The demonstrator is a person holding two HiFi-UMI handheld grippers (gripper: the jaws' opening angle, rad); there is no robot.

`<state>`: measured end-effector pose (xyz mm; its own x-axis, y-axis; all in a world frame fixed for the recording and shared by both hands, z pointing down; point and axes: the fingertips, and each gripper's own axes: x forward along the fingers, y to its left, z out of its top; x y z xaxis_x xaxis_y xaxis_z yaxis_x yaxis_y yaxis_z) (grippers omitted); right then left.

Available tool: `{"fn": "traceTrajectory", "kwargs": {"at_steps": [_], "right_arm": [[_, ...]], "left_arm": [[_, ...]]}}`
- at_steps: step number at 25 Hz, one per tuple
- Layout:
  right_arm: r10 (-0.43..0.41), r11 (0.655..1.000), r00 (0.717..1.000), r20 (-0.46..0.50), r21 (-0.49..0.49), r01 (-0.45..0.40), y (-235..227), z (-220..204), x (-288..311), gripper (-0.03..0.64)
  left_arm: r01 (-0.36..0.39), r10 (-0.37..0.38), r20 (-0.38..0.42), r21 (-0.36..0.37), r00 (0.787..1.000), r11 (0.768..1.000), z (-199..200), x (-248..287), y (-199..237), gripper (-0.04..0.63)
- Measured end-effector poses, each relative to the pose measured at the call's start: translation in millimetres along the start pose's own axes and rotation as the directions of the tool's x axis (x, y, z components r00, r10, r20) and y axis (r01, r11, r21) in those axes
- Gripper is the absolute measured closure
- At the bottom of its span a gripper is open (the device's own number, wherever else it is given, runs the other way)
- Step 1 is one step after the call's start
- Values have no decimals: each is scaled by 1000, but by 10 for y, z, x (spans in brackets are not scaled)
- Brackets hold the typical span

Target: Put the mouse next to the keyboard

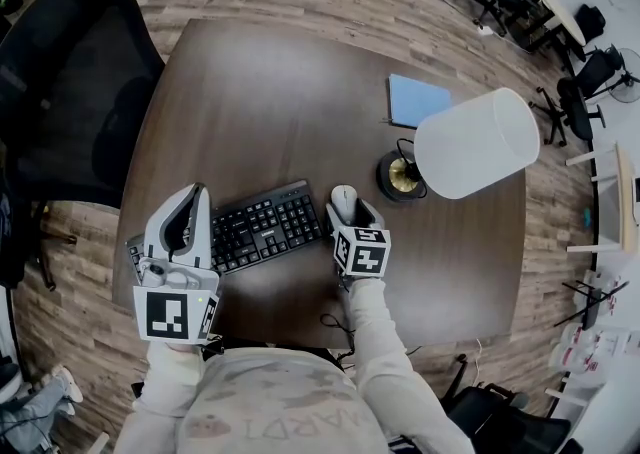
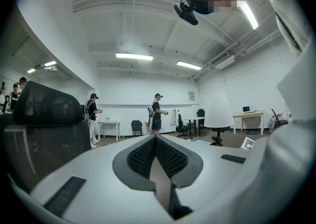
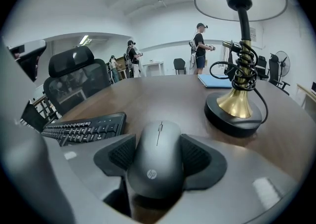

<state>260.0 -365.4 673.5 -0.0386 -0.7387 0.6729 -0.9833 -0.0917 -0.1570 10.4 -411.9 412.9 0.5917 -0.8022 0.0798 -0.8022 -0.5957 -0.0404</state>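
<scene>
A dark grey mouse (image 3: 159, 161) sits between the ribbed pads of my right gripper (image 3: 159, 156), which is shut on its sides. In the head view the mouse (image 1: 343, 195) and right gripper (image 1: 350, 212) are just right of the black keyboard (image 1: 240, 232), low over the brown table (image 1: 260, 102); I cannot tell whether the mouse touches it. The keyboard's right end (image 3: 86, 128) lies to the mouse's left. My left gripper (image 1: 190, 204) hovers over the keyboard's left end, tilted up toward the room. Its pads (image 2: 156, 141) meet with nothing between them.
A lamp with a white shade (image 1: 478, 142) and a brass base (image 3: 236, 107) stands close to the right of the mouse, its cord coiled round the stem. A blue notebook (image 1: 417, 100) lies behind it. A black office chair (image 1: 70, 92) stands at the table's left. People stand across the room.
</scene>
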Motion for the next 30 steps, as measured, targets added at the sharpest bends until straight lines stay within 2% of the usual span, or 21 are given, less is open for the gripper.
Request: {"fn": "traceTrajectory", "kwargs": {"at_steps": [13, 19, 21, 24, 26, 30], "right_arm": [[13, 1000, 999, -32, -18, -13, 23, -24, 38, 310], [4, 1000, 999, 35, -25, -3, 30, 149, -151, 310], [6, 1000, 997, 80, -30, -3, 62, 251, -283, 356], [3, 999, 986, 168, -43, 4, 112, 433, -517, 528], [10, 999, 976, 219, -53, 2, 152, 537, -662, 607], [40, 997, 956, 289, -69, -21, 240, 661, -907, 607]], "left_arm": [[0, 0, 7, -5, 1000, 1000, 22, -53, 17, 589], [-5, 5, 16, -3, 1000, 1000, 58, -139, 5, 589], [-5, 5, 18, -1, 1000, 1000, 75, -173, -10, 589], [-4, 4, 23, 1, 1000, 1000, 106, -229, -49, 589], [-2, 2, 30, 3, 1000, 1000, 138, -267, -79, 589], [1, -1, 39, 9, 999, 1000, 179, -357, -148, 589]]}}
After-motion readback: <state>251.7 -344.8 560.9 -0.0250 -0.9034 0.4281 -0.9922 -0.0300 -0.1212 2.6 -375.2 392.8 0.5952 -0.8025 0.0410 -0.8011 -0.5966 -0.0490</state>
